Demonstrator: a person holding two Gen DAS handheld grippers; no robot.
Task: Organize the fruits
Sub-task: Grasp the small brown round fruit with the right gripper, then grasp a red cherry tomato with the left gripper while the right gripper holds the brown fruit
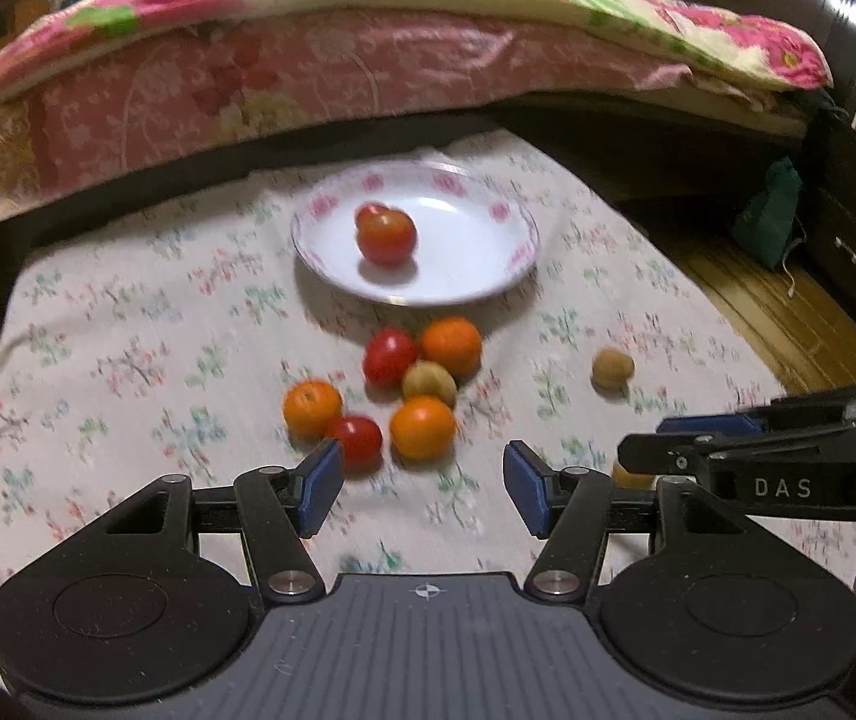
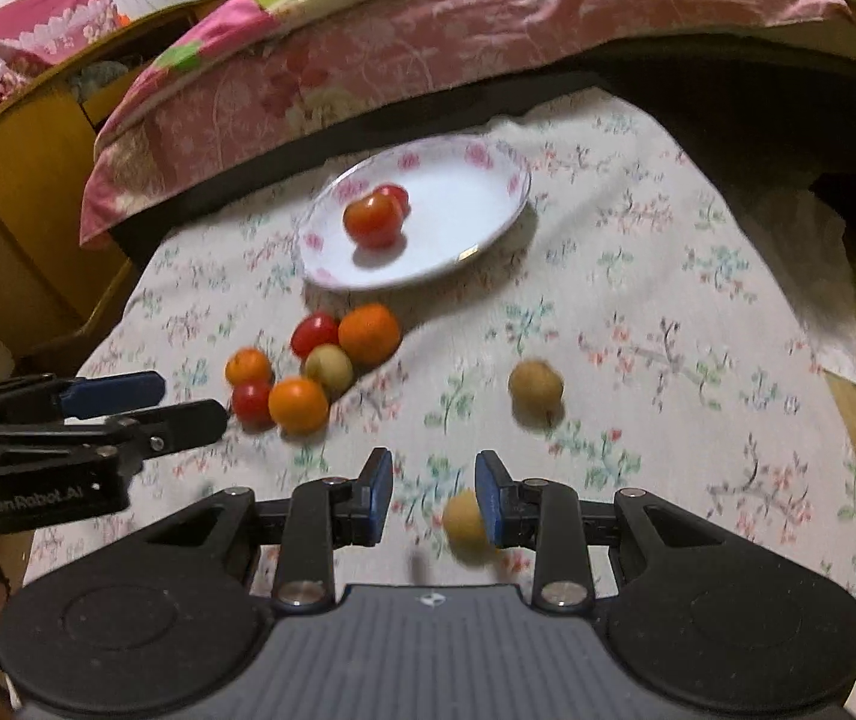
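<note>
A white floral plate (image 1: 470, 276) (image 2: 470, 222) holds two red tomatoes (image 1: 386, 235) (image 2: 373, 217). In front of it lies a cluster of three oranges (image 1: 422, 426) (image 2: 298, 405), two tomatoes (image 1: 389, 356) (image 2: 314, 331) and a tan fruit (image 1: 429, 382) (image 2: 329, 368). Another tan fruit (image 1: 612, 369) (image 2: 535, 385) lies apart to the right. My left gripper (image 1: 422, 483) is open and empty just in front of the cluster. My right gripper (image 2: 435, 495) is open, with a third tan fruit (image 2: 465, 521) between the fingers, against the right pad (image 2: 488, 498).
The fruits lie on a floral cloth (image 1: 128, 372) over a low surface. A bed with a pink quilt (image 1: 308, 72) rises right behind the plate. A dark drawer unit (image 1: 854, 204) and a green bag (image 1: 773, 213) stand at the right over wooden floor.
</note>
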